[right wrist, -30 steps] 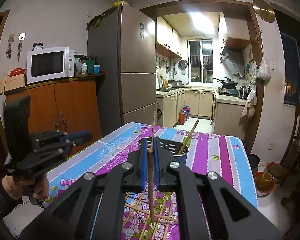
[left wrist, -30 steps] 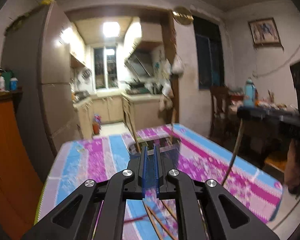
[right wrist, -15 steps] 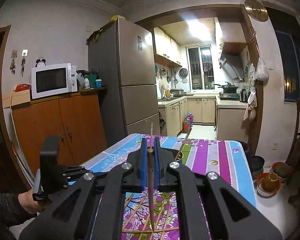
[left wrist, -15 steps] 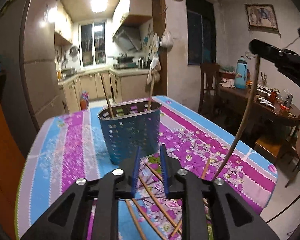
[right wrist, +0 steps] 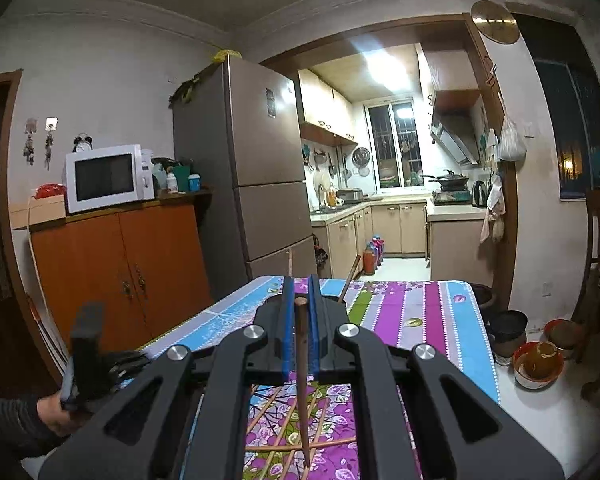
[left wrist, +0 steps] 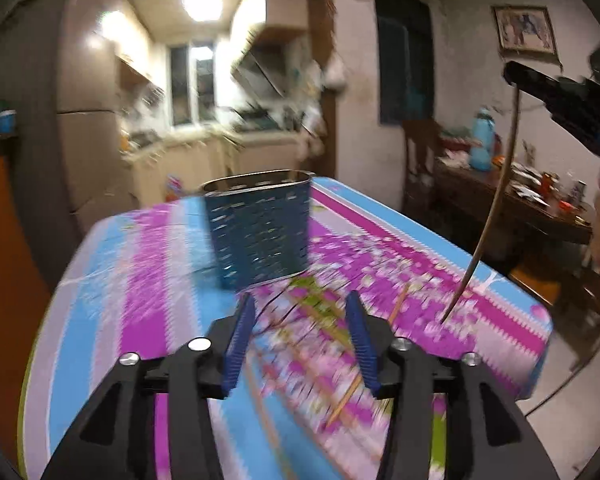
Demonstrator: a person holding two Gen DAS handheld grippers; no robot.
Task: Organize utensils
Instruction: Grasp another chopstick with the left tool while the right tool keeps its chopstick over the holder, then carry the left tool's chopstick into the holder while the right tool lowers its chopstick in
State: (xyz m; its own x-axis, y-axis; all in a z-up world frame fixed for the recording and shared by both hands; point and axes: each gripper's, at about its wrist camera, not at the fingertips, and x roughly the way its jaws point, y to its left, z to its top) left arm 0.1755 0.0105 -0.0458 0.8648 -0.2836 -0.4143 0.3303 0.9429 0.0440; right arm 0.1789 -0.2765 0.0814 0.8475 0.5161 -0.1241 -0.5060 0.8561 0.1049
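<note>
The right gripper (right wrist: pixel 301 298) clamps one chopstick (right wrist: pixel 302 376) upright, tip pointing down above the loose chopsticks (right wrist: pixel 284 420) scattered on the striped tablecloth (right wrist: pixel 420 312). The left gripper (left wrist: pixel 298 316) is spread wide, holding nothing, low over what seem to be more sticks, blurred. The blue holder (left wrist: pixel 260 232) stands just beyond.

My left gripper (left wrist: pixel 300 332) now has its jaws spread wide, where a second ago they sat nearly closed and half a second ago were only slightly parted. Its view now blurs with motion, and the blue utensil holder (left wrist: pixel 260 228) sits farther ahead than half a second ago. On my right gripper's camera, the view tips up: more ceiling shows, and the holder (right wrist: pixel 342 300) is almost hidden behind the jaws.
</note>
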